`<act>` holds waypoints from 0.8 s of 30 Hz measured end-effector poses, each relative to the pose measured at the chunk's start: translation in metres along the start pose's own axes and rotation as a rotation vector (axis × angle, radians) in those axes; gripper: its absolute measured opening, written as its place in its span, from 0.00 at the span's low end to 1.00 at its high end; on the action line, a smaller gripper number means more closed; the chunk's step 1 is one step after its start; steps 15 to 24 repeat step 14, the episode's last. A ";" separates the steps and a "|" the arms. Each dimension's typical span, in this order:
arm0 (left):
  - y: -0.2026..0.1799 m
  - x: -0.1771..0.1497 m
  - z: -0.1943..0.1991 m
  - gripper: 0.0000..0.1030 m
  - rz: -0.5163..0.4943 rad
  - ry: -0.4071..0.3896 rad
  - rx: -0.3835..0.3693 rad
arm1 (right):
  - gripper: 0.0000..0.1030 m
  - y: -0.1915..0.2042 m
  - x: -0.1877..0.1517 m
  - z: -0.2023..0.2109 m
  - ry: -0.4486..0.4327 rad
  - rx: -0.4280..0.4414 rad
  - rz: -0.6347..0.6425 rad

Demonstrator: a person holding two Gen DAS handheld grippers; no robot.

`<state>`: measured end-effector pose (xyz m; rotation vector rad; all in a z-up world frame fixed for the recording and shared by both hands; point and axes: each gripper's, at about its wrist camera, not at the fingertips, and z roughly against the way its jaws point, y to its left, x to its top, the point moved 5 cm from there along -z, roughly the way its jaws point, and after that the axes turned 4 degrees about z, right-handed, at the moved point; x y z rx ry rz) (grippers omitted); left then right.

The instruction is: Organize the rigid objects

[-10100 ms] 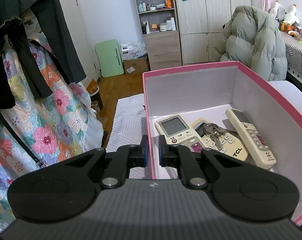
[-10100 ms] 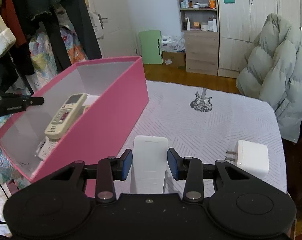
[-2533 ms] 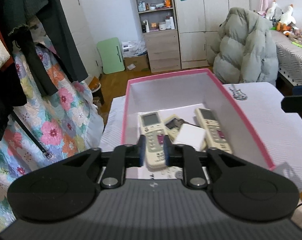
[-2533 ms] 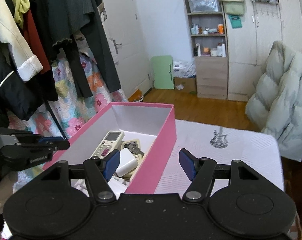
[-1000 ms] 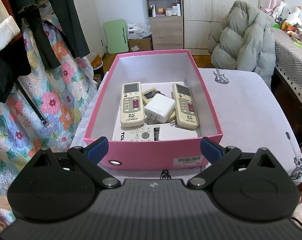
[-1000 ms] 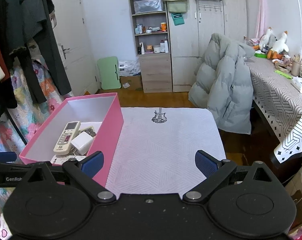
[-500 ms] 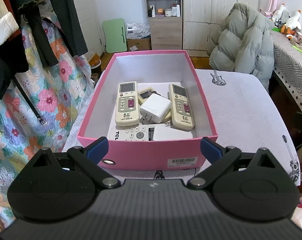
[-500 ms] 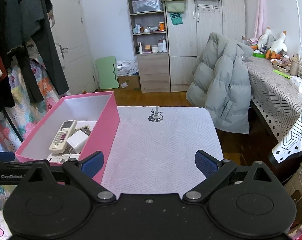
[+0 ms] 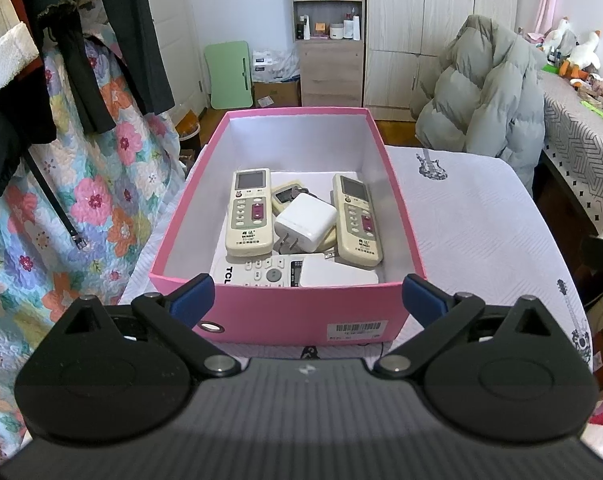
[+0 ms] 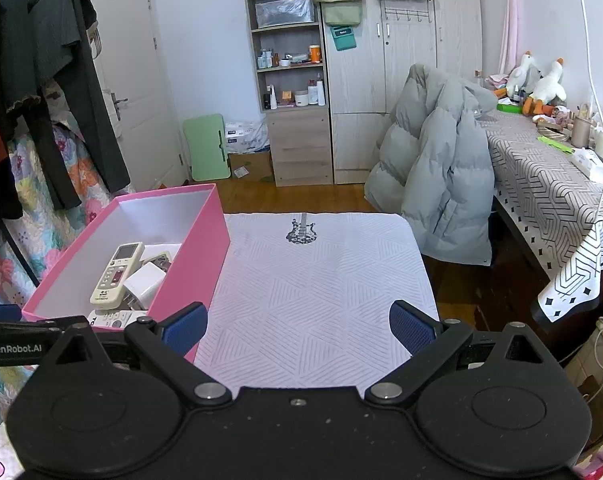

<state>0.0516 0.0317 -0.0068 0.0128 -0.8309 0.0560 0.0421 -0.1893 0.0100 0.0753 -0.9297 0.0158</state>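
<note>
We see a matt pink cardboard box [image 9: 285,312] with a white paper-like lining, holding glossy plastic remotes [image 9: 250,212] and a smooth white plastic charger [image 9: 307,222]. Tabletop [image 10: 321,296] wears textured white woven cloth. Tongs' pads [image 10: 183,326] look ribbed blue rubber on matt black plastic.

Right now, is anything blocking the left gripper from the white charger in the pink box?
Only the box's near pink wall lies between the open left gripper and the white charger. From above nothing covers the charger; it rests on top of the remotes.
</note>
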 end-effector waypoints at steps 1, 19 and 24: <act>-0.001 0.000 0.001 1.00 0.000 -0.003 0.001 | 0.96 -0.001 0.000 0.000 0.000 0.000 -0.001; -0.003 -0.004 0.006 1.00 -0.012 -0.016 0.005 | 0.97 -0.001 -0.003 0.001 -0.002 -0.010 0.006; -0.003 -0.004 0.006 1.00 -0.012 -0.016 0.005 | 0.97 -0.001 -0.003 0.001 -0.002 -0.010 0.006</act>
